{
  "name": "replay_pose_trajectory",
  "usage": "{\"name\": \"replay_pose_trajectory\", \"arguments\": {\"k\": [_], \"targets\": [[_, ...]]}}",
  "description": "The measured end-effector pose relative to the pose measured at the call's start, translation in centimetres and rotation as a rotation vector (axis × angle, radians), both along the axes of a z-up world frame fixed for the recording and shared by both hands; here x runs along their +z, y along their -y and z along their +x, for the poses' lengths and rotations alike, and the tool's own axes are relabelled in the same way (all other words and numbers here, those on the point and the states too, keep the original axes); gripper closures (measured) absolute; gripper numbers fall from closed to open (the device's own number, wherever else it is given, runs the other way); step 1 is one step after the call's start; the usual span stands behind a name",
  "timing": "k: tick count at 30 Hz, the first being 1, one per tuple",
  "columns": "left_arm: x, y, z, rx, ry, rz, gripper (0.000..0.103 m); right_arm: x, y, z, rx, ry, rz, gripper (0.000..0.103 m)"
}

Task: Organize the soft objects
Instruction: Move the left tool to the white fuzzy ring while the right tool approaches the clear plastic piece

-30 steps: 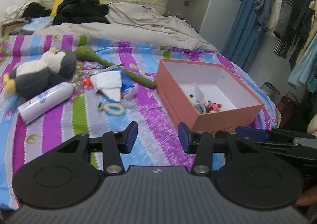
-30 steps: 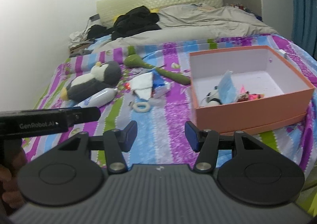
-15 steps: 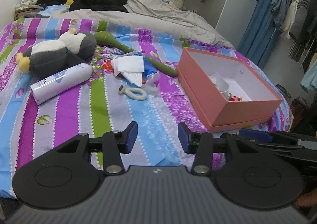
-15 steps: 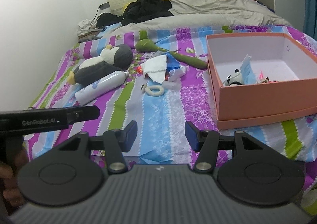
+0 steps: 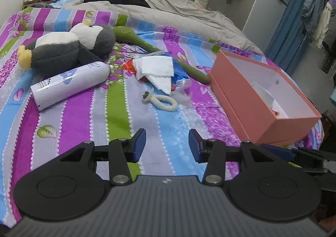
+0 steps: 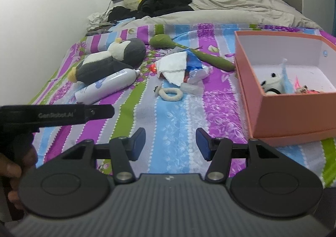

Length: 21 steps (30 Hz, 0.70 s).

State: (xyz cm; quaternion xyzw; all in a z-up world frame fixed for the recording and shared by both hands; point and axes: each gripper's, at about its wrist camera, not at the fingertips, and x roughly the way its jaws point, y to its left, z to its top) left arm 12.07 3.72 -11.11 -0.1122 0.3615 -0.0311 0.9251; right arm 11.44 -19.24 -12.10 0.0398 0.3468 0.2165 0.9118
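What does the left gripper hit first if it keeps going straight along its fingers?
Probably the striped bedspread. The left gripper is open and empty, with only bare cover between its fingers. The cream fabric ring lies farther along that line; depth is hard to judge.

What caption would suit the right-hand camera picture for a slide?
Open right gripper over a striped bedspread, facing a plush penguin, white cloth and a partly filled pink box.

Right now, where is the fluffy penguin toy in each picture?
Left wrist view: the penguin toy lies on the striped bedspread at upper left, just behind the white spray bottle.
Right wrist view: the penguin toy is left of centre, again just behind the bottle.
Shared landmark: the pink box, far to the right of the penguin in both.
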Motion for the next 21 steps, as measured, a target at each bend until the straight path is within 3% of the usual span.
{"name": "replay_pose_trajectory", "arguments": {"k": [21], "targets": [[-5.8,-3.4,8.7,0.031,-0.007,0.016,0.052,-4.8,-4.3,7.6,-0.007,0.085,-0.042,0.047]]}}
